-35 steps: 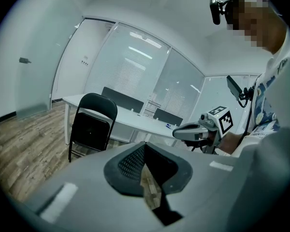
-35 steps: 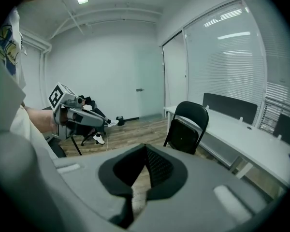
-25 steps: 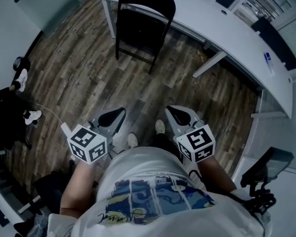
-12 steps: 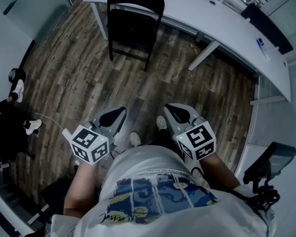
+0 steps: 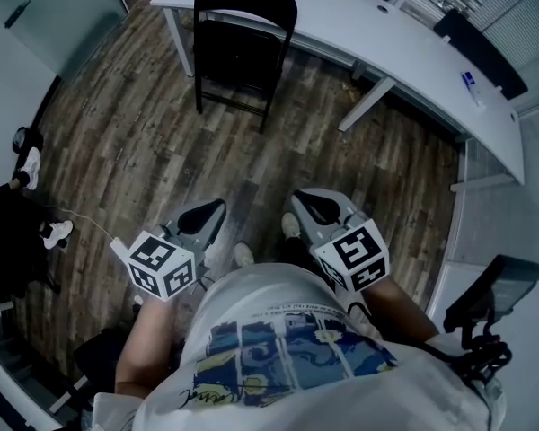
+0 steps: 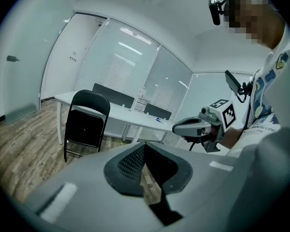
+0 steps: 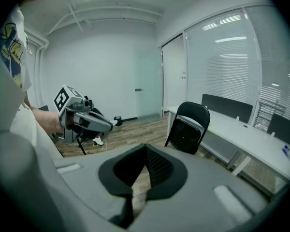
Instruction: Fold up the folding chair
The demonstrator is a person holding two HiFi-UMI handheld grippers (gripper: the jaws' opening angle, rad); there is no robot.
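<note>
Head view looks steeply down; both gripper views face forward from lower, all three sharing the far folding chair (image 5: pixel 242 54).

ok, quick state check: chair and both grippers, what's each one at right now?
folding chair: unfolded, standing upright on the floor by the desk, nothing touching it
left gripper: shut, empty, held by the person's waist, well short of the chair
right gripper: shut, empty, beside the left one, also well short of the chair
</note>
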